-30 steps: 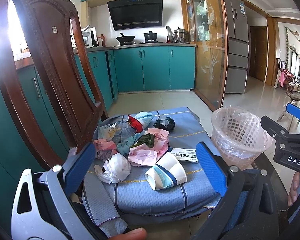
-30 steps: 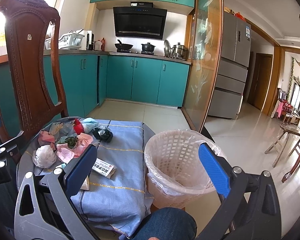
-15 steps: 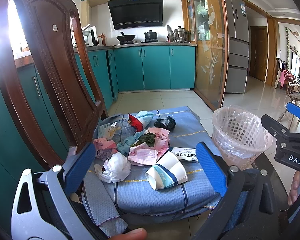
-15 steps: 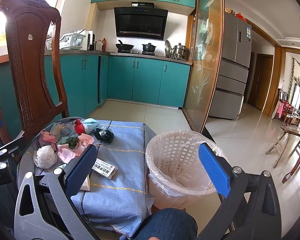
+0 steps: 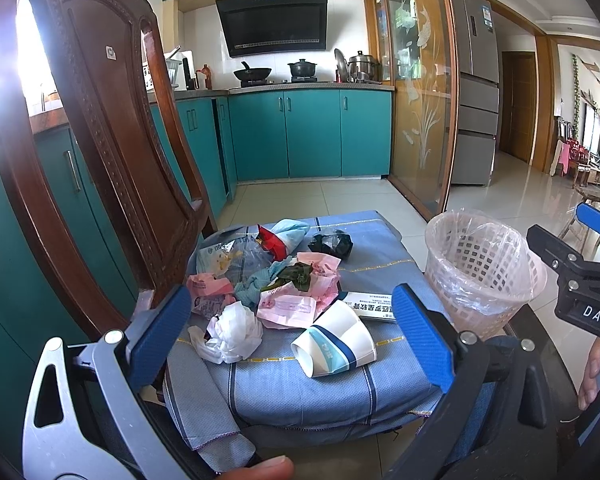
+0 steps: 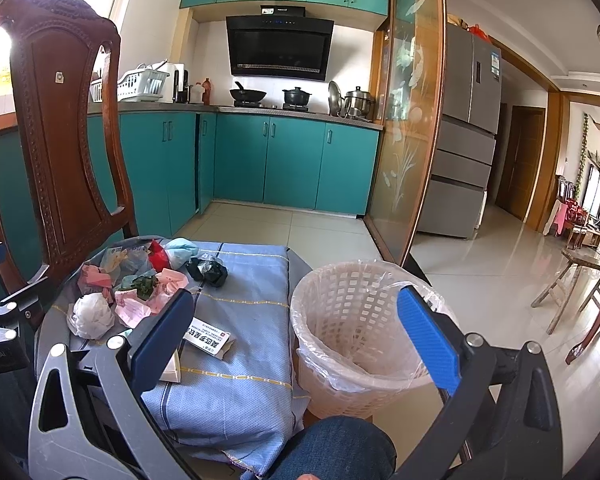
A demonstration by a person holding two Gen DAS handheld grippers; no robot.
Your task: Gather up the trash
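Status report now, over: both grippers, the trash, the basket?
Left gripper open, empty. Right gripper open, empty. Trash pile and paper cup untouched on blue cloth. Basket beside it, nothing blocking.

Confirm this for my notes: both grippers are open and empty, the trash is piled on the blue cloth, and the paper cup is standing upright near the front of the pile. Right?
Not quite. The paper cup lies on its side, mouth toward the camera, as the left wrist view shows. The rest holds: the left gripper and right gripper are open and empty, and the trash sits on the blue cloth.
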